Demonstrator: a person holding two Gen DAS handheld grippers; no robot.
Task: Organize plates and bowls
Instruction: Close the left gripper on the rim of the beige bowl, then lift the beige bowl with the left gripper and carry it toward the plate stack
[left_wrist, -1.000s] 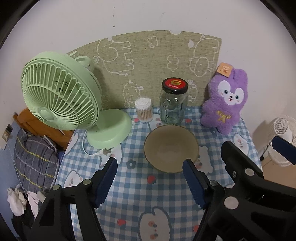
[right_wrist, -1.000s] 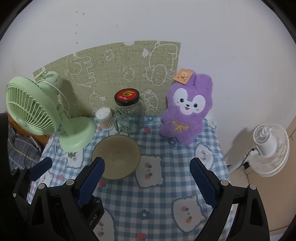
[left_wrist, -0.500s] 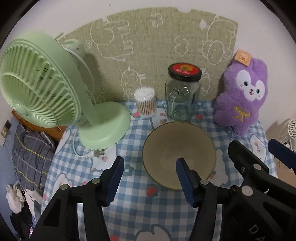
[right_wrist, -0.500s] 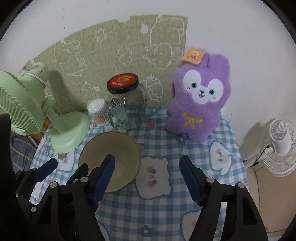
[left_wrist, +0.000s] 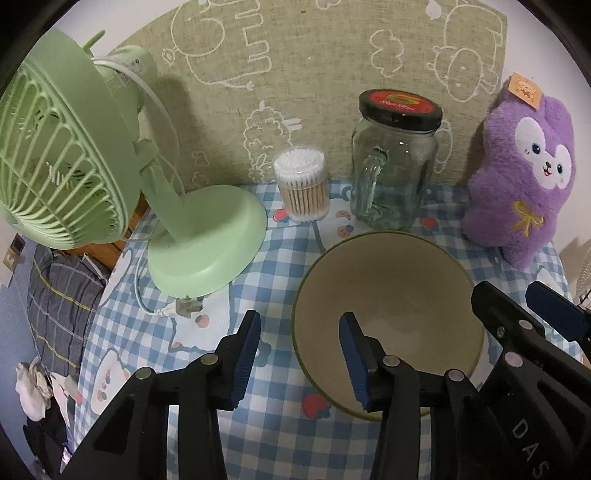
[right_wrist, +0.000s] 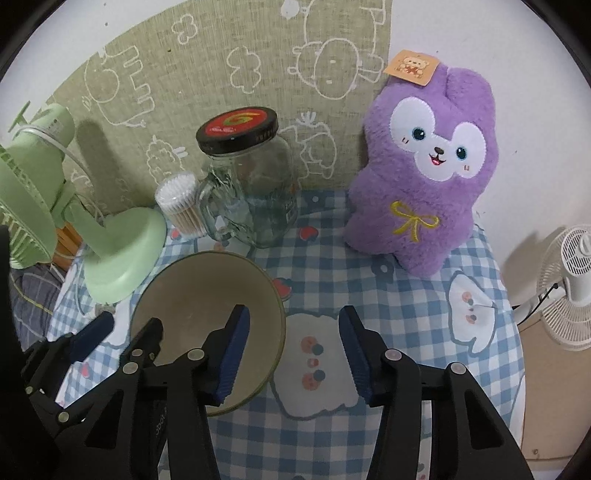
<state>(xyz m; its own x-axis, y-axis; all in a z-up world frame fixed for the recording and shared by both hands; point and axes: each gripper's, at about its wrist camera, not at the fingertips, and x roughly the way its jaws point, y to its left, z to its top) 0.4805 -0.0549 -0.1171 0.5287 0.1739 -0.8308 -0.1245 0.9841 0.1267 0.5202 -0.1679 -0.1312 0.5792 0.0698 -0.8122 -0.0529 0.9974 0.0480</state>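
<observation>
In the left wrist view everything looms larger than a second ago: the bowl has grown from a small disc at centre to fill the 5 o'clock area of the checked cloth, and the fan now runs off the frame at 9 o'clock. The left gripper straddles the bowl's left rim, one finger inside, one outside, its jaws narrower than before and closing, not yet pressing the rim. The bowl's near edge is hidden behind the black arms. In the right wrist view the bowl has slid to 7 o'clock, with the jar and bunny bigger behind it. The right gripper straddles the right rim likewise, closing, pads still clear; contact beneath the inner finger is hard to make out.
</observation>
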